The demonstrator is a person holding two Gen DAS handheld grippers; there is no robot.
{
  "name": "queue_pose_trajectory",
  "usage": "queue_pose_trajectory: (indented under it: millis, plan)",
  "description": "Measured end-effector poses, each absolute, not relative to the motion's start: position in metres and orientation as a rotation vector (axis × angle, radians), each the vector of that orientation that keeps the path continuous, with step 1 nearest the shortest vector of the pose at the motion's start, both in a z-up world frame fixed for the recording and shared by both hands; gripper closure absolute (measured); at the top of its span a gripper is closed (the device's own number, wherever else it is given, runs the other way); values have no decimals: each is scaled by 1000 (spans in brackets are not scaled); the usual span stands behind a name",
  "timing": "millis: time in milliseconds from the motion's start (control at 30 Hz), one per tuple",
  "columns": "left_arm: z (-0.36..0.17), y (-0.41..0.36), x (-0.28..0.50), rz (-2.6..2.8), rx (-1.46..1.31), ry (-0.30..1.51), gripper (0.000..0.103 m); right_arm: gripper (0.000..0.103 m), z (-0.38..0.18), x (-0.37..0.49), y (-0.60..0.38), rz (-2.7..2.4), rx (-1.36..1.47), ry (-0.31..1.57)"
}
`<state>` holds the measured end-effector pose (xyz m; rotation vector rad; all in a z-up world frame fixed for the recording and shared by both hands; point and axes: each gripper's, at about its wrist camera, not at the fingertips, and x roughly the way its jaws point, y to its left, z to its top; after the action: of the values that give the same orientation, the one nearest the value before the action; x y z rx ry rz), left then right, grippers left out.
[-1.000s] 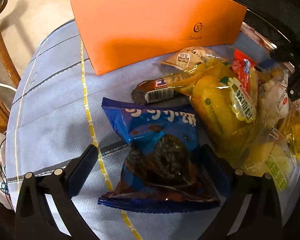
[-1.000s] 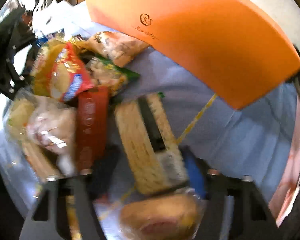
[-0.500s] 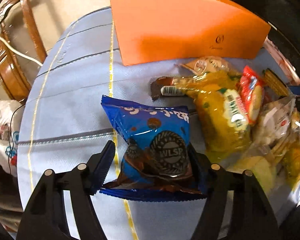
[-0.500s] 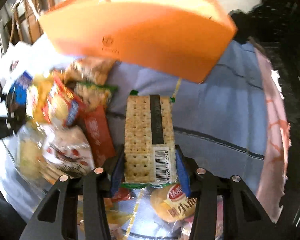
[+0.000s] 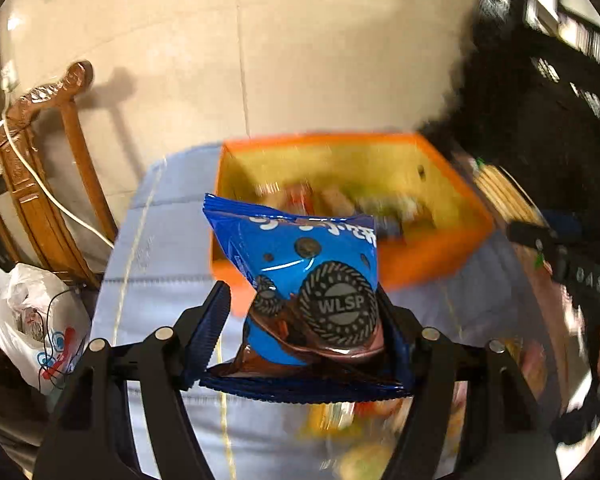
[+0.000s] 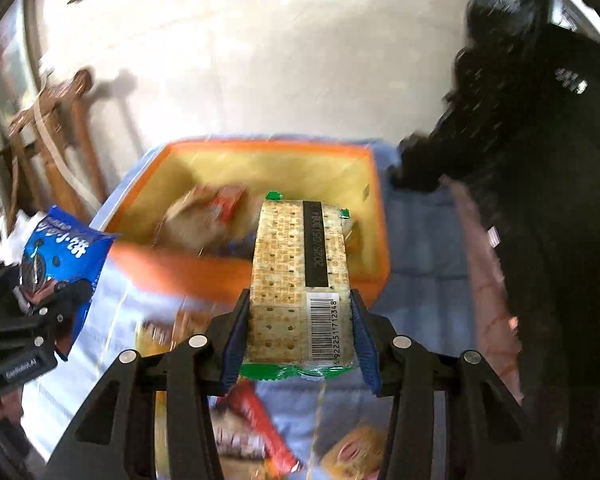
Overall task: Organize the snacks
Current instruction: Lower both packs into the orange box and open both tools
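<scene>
Cookie bag marked WLSP, cracker pack barcode 6922251712348

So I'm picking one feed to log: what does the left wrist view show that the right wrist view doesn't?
Left only: a white plastic bag beside the table.
Right only: the right gripper clamping a cracker pack, and loose snacks below it.
Both: the orange box with snacks inside, the blue cookie bag in the left gripper, and the wooden chair.

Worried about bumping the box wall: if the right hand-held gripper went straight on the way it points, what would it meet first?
Probably the orange box. The right hand-held gripper, shut on the cracker pack, points over its near wall toward the snacks inside; depth is unclear, so the pack's tip may clear or clip it.
</scene>
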<state>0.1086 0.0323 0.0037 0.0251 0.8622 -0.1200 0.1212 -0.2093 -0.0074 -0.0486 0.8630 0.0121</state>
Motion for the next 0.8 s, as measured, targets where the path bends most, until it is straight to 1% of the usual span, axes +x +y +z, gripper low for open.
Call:
queue_pose_trajectory:
  millis: [100, 267, 333, 433, 800]
  plan:
    - [7, 33, 147, -57, -49, 881, 35, 56, 4, 147, -218, -22, 13, 854]
    - [-5, 40, 201, -26, -173, 988, 35, 56, 9, 187, -219, -52, 17, 866]
    - [-8, 37, 214, 8, -113, 999, 35, 56, 4, 200, -219, -60, 12, 882]
    - [-12, 34, 219, 9, -53, 999, 35, 56, -5, 215, -219, -59, 35, 914]
    - [-10, 27, 225, -37, -6, 989, 35, 56, -10, 224, -207, -65, 17, 931]
